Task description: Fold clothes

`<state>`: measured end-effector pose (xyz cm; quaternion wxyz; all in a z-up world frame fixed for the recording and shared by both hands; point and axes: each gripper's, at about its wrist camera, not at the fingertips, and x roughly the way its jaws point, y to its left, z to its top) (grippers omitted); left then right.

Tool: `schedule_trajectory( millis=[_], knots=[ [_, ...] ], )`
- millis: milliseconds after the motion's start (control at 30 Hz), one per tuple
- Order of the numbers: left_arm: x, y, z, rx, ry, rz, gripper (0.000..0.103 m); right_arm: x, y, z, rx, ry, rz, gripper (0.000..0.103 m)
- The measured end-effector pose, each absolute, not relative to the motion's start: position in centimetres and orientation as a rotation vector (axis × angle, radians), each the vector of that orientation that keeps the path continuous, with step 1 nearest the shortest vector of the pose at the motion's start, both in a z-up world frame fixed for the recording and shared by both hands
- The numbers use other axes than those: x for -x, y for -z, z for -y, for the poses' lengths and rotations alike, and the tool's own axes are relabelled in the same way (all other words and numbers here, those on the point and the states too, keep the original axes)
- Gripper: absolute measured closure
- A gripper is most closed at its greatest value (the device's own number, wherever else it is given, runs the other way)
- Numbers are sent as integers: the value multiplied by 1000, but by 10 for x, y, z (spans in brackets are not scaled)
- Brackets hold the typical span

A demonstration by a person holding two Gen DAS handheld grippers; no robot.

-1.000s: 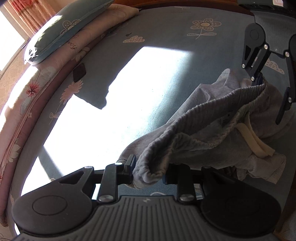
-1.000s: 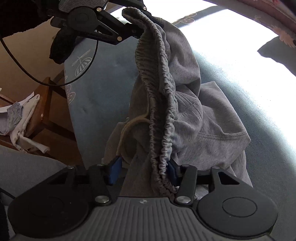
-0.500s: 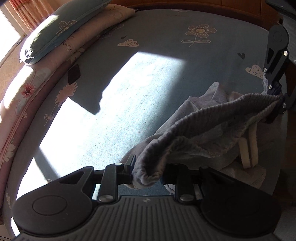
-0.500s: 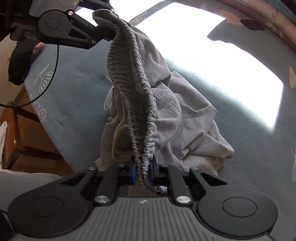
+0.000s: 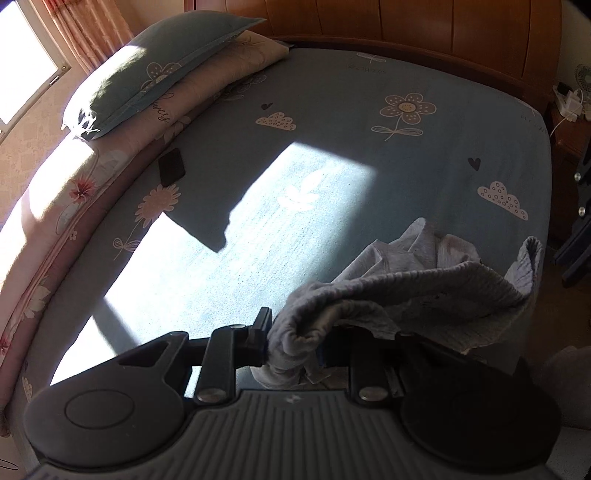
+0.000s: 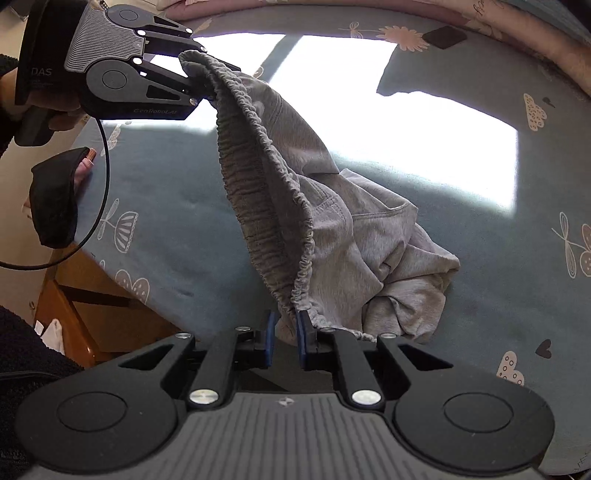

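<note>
Grey sweatpants (image 6: pixel 343 229) with a ribbed elastic waistband (image 6: pixel 258 199) hang over the blue flowered bed sheet (image 6: pixel 517 295). My right gripper (image 6: pixel 285 334) is shut on one end of the waistband, at the bottom of the right wrist view. My left gripper (image 6: pixel 201 79) holds the other end, up at the top left there. In the left wrist view my left gripper (image 5: pixel 291 341) is shut on bunched waistband cloth, and the pants (image 5: pixel 424 291) stretch away to the right. The legs lie crumpled on the sheet (image 5: pixel 332 110).
Pillows (image 5: pixel 155 74) and a pink flowered quilt (image 5: pixel 59 206) line the bed's far side, with a wooden headboard (image 5: pixel 424 26) behind. A small black object (image 5: pixel 171 167) lies by the quilt. A wooden chair (image 6: pixel 74 314) stands off the bed's near edge. A hand (image 6: pixel 55 110) grips the left tool.
The two grippers have moved apart, and the waistband between them is stretched longer and straighter. The right gripper has slid out to the right edge of the left wrist view.
</note>
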<state>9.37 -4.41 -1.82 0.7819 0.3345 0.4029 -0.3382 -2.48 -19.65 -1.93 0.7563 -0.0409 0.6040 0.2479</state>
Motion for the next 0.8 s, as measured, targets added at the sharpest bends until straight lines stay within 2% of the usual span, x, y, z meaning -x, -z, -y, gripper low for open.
schedule_trajectory(
  millis=[233, 267, 367, 433, 500, 667, 800],
  knots=[
    [-84, 13, 49, -750, 778, -804, 81, 26, 23, 189, 176, -491, -1252, 87],
    [-82, 13, 50, -756, 779, -796, 81, 27, 27, 187, 219, -475, -1240, 85],
    [-79, 15, 51, -768, 780, -777, 81, 29, 38, 184, 331, -471, -1218, 64],
    [-77, 16, 51, -776, 780, -764, 81, 29, 41, 184, 395, -488, -1190, 63],
    [-75, 17, 52, -784, 780, -752, 81, 27, 43, 185, 441, -504, -1161, 54],
    [-73, 36, 55, -781, 772, -806, 81, 11, 47, 203, 391, -481, -1156, 54],
    [-70, 54, 58, -772, 776, -867, 81, 8, 53, 216, 372, -509, -1146, 46]
  ],
)
